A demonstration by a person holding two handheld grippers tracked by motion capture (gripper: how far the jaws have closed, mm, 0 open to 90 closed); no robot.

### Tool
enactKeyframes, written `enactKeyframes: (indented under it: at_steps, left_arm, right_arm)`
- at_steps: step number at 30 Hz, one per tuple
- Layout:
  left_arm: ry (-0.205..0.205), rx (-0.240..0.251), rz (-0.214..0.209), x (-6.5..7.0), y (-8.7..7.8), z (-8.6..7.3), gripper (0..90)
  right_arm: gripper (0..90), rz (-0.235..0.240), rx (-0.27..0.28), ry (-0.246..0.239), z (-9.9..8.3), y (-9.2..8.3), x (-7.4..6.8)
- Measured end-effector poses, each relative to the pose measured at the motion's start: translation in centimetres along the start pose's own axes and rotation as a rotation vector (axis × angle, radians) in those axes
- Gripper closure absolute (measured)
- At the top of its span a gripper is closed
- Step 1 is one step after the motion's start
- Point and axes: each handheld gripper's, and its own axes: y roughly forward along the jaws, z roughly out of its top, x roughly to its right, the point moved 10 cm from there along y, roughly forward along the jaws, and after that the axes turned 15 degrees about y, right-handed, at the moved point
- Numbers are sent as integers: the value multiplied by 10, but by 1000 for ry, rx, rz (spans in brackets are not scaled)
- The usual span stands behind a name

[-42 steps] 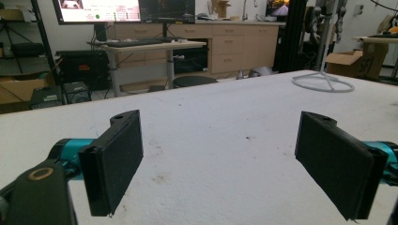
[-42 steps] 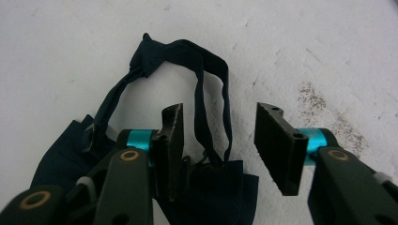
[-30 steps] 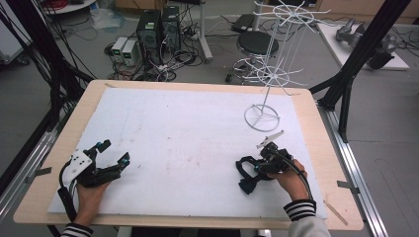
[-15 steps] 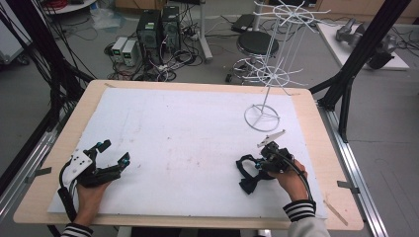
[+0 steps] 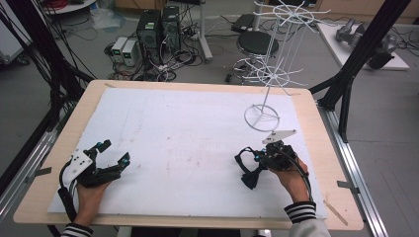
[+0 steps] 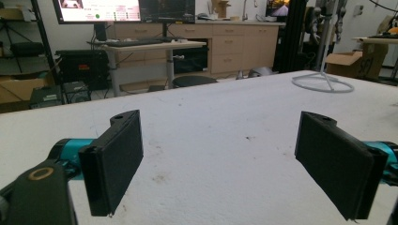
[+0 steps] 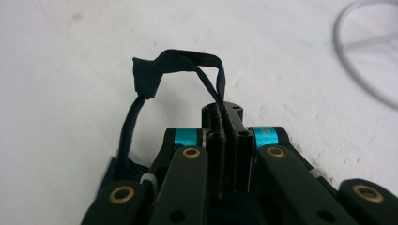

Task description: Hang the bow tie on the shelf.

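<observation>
The right gripper [image 5: 257, 165] is seen at the near right of the white-covered worktop [image 5: 188, 133], its fingers clenched on a thin black strap [image 7: 187, 58]. In the right gripper view the strap is pinched flat between the two pads, rises in a loop beyond them and drops at the left to a dark item, possibly a small black bag, part-hidden beside the gripper. In the high view this black item [image 5: 249, 174] lies on the worktop just left of the gripper, near the ring base of a white wire display rack [image 5: 262, 117].

The left gripper [image 5: 112, 154] rests at the near left, well apart, its fingers released with nothing between them.

Judgement: the strap has just been taken, and hanging on the rack seems the likely aim. For a good lift, the pinch should be kept firm and the strap raised straight up until taut, so the loop stays open. Slippage is the risk, as little strap is caught. The rack base may need steadying by the free gripper.
</observation>
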Motion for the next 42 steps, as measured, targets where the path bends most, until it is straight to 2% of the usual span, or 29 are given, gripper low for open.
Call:
enactKeyframes:
  at_steps: [3,8,11,16,19,26,30,36,42]
  left_arm:
    - [2,-1,-1,0,0,0,160]
    - [1,0,0,0,0,0,160]
    - [1,0,0,0,0,0,160]
    - [1,0,0,0,0,0,160]
    - [1,-1,0,0,0,0,160]
    - [0,0,0,0,0,0,160]
    - [0,0,0,0,0,0,160]
    - [1,0,0,0,0,0,160]
    - [0,0,0,0,0,0,160]
  right_arm:
    - [876,-11,47,-12,4,-4,1]
    - [877,-23,157,-39,16,-15,0]
    - [876,-30,224,-30,24,-22,2]
    - [876,-34,337,13,34,-37,8]
    - [877,-47,385,32,38,-45,13]
    - [876,-49,476,92,44,-60,23]
    - [876,-56,523,108,48,-68,28]
    - [876,-62,571,134,55,-75,30]
    - [876,-62,595,133,65,-81,32]
